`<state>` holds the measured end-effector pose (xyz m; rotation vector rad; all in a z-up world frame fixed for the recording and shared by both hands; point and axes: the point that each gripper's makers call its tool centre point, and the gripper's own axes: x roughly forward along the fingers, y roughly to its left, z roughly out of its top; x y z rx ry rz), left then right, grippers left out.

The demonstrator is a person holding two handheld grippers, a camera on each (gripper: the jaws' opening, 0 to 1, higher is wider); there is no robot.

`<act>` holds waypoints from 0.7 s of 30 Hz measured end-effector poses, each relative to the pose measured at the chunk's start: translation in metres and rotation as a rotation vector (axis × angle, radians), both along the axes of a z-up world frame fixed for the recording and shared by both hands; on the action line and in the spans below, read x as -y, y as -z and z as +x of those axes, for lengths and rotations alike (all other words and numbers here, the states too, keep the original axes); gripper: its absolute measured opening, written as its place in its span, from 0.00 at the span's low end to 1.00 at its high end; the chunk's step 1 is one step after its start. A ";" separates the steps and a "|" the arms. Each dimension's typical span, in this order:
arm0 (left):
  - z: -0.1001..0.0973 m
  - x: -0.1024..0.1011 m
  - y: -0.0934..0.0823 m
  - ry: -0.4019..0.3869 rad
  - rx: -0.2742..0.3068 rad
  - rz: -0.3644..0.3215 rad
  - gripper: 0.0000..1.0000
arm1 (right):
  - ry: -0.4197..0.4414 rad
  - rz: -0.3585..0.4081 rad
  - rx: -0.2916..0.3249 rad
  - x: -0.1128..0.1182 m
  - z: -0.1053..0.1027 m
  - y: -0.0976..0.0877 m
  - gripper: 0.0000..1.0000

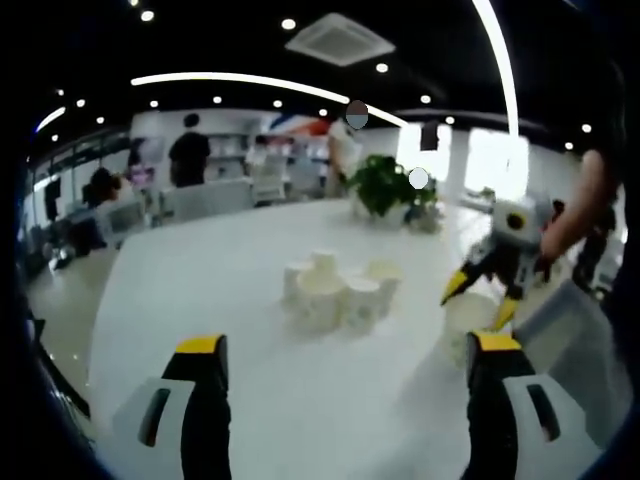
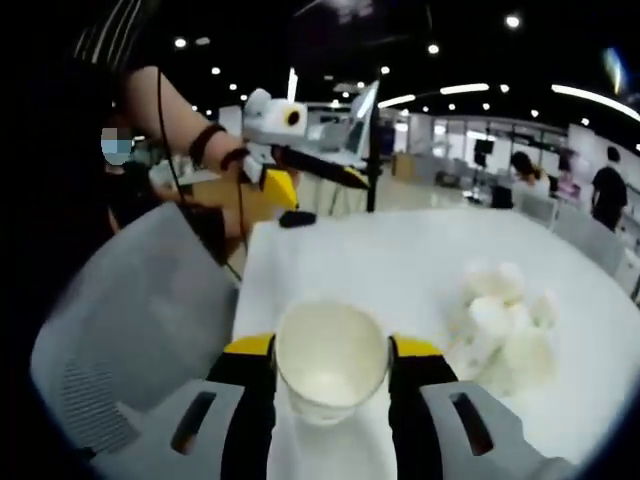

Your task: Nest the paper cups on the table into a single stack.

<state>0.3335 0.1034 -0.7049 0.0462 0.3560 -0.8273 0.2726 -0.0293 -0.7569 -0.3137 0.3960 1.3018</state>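
1. One paper cup (image 2: pixel 331 372) sits low in the centre of the right gripper view, mouth toward the camera, clamped between the right hand-held gripper (image 2: pixel 331 352) jaws.
2. The cluster of cups (image 1: pixel 338 288) stands mid-frame on the white surface (image 1: pixel 200 290).
3. The left hand-held gripper (image 1: pixel 347 350) is spread wide, holding nothing.
4. Best to line the held cup squarely over one upright cup, then lower gently; crooked entry could topple its neighbours.

Green potted plant (image 1: pixel 385 187) at white table's (image 1: pixel 200 270) far edge
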 end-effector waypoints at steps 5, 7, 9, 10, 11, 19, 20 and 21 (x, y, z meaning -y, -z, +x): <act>-0.003 0.001 -0.001 0.007 -0.006 0.004 1.00 | 0.009 0.002 -0.007 -0.003 -0.001 0.006 0.41; -0.003 -0.001 0.000 0.006 -0.011 0.005 1.00 | 0.003 0.000 -0.005 -0.004 -0.002 0.007 0.41; -0.003 -0.002 0.000 0.006 -0.014 0.010 1.00 | 0.002 -0.003 -0.008 -0.004 -0.002 0.009 0.41; -0.003 -0.002 0.000 0.006 -0.014 0.010 1.00 | 0.001 -0.003 -0.006 -0.004 -0.002 0.010 0.41; -0.003 -0.003 -0.001 0.007 -0.011 0.010 1.00 | 0.002 -0.006 -0.005 -0.004 -0.002 0.011 0.41; -0.005 -0.003 0.001 0.015 -0.014 0.023 1.00 | 0.011 -0.007 -0.002 -0.003 -0.001 0.018 0.41; -0.005 -0.003 0.001 0.016 -0.016 0.024 0.99 | 0.011 -0.007 -0.002 -0.003 -0.001 0.019 0.41; -0.005 -0.003 0.001 0.016 -0.016 0.025 0.99 | 0.011 -0.008 -0.003 -0.004 -0.001 0.020 0.41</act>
